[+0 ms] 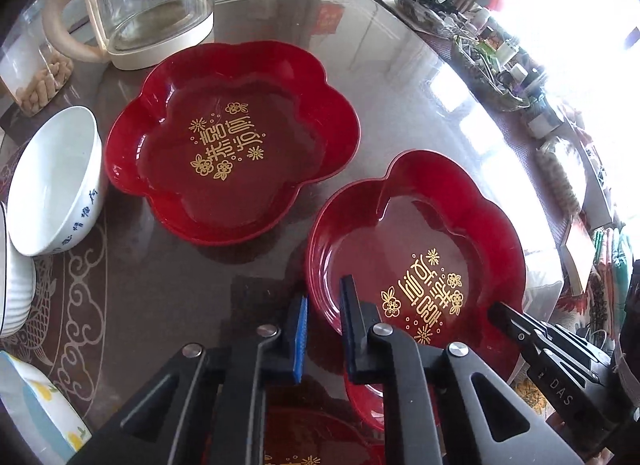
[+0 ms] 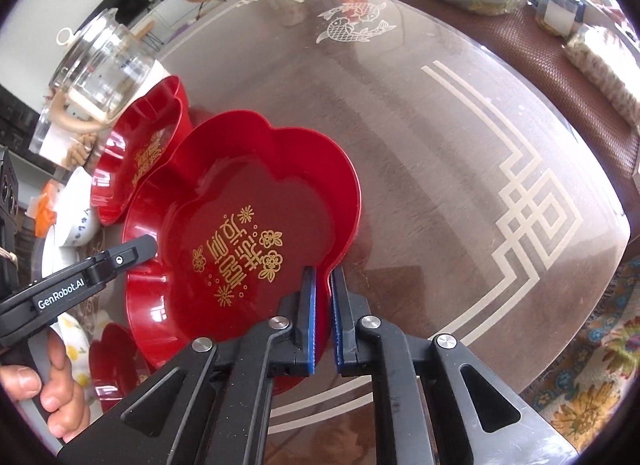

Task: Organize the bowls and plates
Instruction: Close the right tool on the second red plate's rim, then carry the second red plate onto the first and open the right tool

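While pinching the near edge of the red flower-shaped plate (image 2: 240, 233), points out across the glass table (image 2: 440, 125). Meaning the right gripper (image 2: 324, 317), with both blue pads squeezed tight on the red rim, one from each side. Holds that plate close to the front of the table, gold writing and little gold flowers facing up. Hard to tell if lifted or resting.

Over on the other side of the same plate, the left gripper (image 1: 324, 325). Jaws a little apart, with a gap between the blue pads. One finger inside the plate, the other outside, right at the rim. Cannot tell if touching the rim. Held by a bare hand (image 2: 48, 389) low in the right wrist view.

Farther back, a second red plate (image 1: 228, 145), same shape, same gold writing, flat on the table and not touching the first. Under the front part of the held plate, a bit of a third red plate (image 1: 300, 437).

Just left of the second plate, a white bowl (image 1: 52, 185) with blue writing, tipped to one side. Beside it, a stack of white bowls (image 1: 16, 293) with ridges. Behind the plates, a big glass pot (image 1: 152, 5) with a cream base and handle. Bottom left, a dish with yellow lemons (image 1: 36, 405) on it.
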Action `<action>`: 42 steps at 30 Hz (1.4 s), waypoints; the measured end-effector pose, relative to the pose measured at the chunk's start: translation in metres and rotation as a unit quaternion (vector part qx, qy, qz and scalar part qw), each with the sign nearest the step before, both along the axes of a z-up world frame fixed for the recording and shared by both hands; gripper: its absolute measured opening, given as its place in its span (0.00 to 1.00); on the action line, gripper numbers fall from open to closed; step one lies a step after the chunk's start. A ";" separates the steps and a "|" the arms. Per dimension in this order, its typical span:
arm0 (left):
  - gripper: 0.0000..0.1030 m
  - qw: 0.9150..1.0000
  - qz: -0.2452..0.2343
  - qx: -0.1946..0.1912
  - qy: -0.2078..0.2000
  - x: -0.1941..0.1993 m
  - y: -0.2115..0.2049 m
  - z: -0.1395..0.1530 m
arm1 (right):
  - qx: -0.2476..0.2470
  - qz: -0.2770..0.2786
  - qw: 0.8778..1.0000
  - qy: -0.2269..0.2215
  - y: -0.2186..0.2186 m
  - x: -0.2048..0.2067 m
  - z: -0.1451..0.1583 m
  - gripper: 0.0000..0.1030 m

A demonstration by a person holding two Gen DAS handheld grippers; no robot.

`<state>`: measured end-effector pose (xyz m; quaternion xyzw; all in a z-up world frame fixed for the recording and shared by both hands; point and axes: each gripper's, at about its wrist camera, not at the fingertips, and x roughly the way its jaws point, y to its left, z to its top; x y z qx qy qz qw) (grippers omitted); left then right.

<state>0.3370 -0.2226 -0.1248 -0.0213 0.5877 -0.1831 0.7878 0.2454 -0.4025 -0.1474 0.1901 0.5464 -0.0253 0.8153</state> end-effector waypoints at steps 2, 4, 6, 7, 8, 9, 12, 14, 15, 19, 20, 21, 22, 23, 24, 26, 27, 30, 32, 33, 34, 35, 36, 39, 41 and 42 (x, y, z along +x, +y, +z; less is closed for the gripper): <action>0.14 1.000 -0.008 0.000 -0.023 -0.010 0.004 0.016 | -0.008 0.002 1.000 -0.017 0.003 -0.010 0.015 0.09; 0.14 0.999 -0.012 -0.004 -0.039 -0.023 0.013 0.031 | -0.019 0.009 0.999 -0.038 0.009 -0.024 0.036 0.09; 0.14 0.999 -0.015 -0.013 -0.047 -0.037 0.028 0.045 | -0.027 0.018 0.998 -0.055 0.018 -0.041 0.056 0.09; 0.14 0.999 -0.017 -0.016 -0.048 -0.045 0.037 0.050 | -0.029 0.022 0.997 -0.063 0.024 -0.050 0.066 0.09; 0.14 0.998 -0.020 -0.019 -0.049 -0.052 0.046 0.055 | -0.027 0.026 0.997 -0.068 0.031 -0.059 0.074 0.10; 0.14 0.998 -0.021 -0.021 -0.048 -0.059 0.057 0.060 | -0.022 0.030 0.997 -0.074 0.039 -0.069 0.082 0.11; 0.14 0.998 -0.025 -0.014 -0.054 -0.081 0.082 0.065 | -0.004 0.037 0.996 -0.084 0.064 -0.099 0.096 0.13; 0.14 0.998 -0.028 -0.002 -0.058 -0.096 0.093 0.063 | 0.005 0.040 0.995 -0.087 0.084 -0.112 0.095 0.14; 0.14 0.998 -0.029 0.005 -0.061 -0.103 0.098 0.061 | 0.010 0.039 0.995 -0.087 0.092 -0.120 0.093 0.15; 0.14 0.997 -0.028 0.031 -0.068 -0.117 0.111 0.047 | 0.017 0.035 0.996 -0.078 0.119 -0.139 0.073 0.15; 0.14 0.997 -0.026 0.033 -0.067 -0.118 0.113 0.043 | 0.018 0.035 0.997 -0.072 0.124 -0.142 0.067 0.15; 0.14 0.997 -0.026 0.033 -0.064 -0.118 0.115 0.040 | 0.022 0.035 0.997 -0.065 0.127 -0.143 0.059 0.15; 0.14 0.997 -0.026 0.031 -0.061 -0.118 0.116 0.036 | 0.028 0.033 0.997 -0.059 0.129 -0.144 0.052 0.15; 0.14 0.997 -0.028 0.031 -0.059 -0.118 0.116 0.032 | 0.032 0.030 0.998 -0.054 0.130 -0.145 0.045 0.15; 0.14 0.997 -0.031 0.033 -0.058 -0.119 0.114 0.029 | 0.029 0.028 0.998 -0.051 0.131 -0.145 0.040 0.15; 0.14 0.997 -0.037 0.041 -0.060 -0.122 0.110 0.024 | 0.024 0.021 0.998 -0.047 0.132 -0.148 0.032 0.15; 0.14 0.996 -0.040 0.046 -0.063 -0.123 0.108 0.022 | 0.022 0.018 0.999 -0.044 0.132 -0.148 0.028 0.15; 0.14 0.995 -0.044 0.057 -0.068 -0.125 0.105 0.017 | 0.011 0.014 0.999 -0.040 0.134 -0.148 0.020 0.15; 0.14 0.995 -0.045 0.063 -0.070 -0.125 0.105 0.014 | 0.004 0.015 0.999 -0.039 0.137 -0.149 0.019 0.15; 0.14 0.994 -0.044 0.068 -0.070 -0.125 0.105 0.012 | -0.003 0.017 0.999 -0.040 0.140 -0.148 0.019 0.15; 0.14 0.994 -0.044 0.071 -0.069 -0.125 0.106 0.011 | -0.008 0.019 0.999 -0.042 0.142 -0.148 0.019 0.15; 0.14 0.994 -0.043 0.072 -0.069 -0.125 0.106 0.010 | -0.011 0.021 0.999 -0.044 0.143 -0.147 0.020 0.15; 0.14 0.994 -0.043 0.075 -0.069 -0.125 0.108 0.009 | -0.012 0.021 0.999 -0.044 0.143 -0.146 0.019 0.15; 0.14 0.994 -0.044 0.080 -0.065 -0.125 0.110 0.006 | -0.007 0.022 0.999 -0.041 0.144 -0.146 0.018 0.15; 0.14 0.993 -0.045 0.086 -0.063 -0.125 0.111 0.003 | -0.009 0.025 0.999 -0.041 0.146 -0.145 0.017 0.15; 0.14 0.993 -0.045 0.089 -0.064 -0.125 0.110 0.002 | -0.007 0.025 0.999 -0.040 0.146 -0.145 0.016 0.15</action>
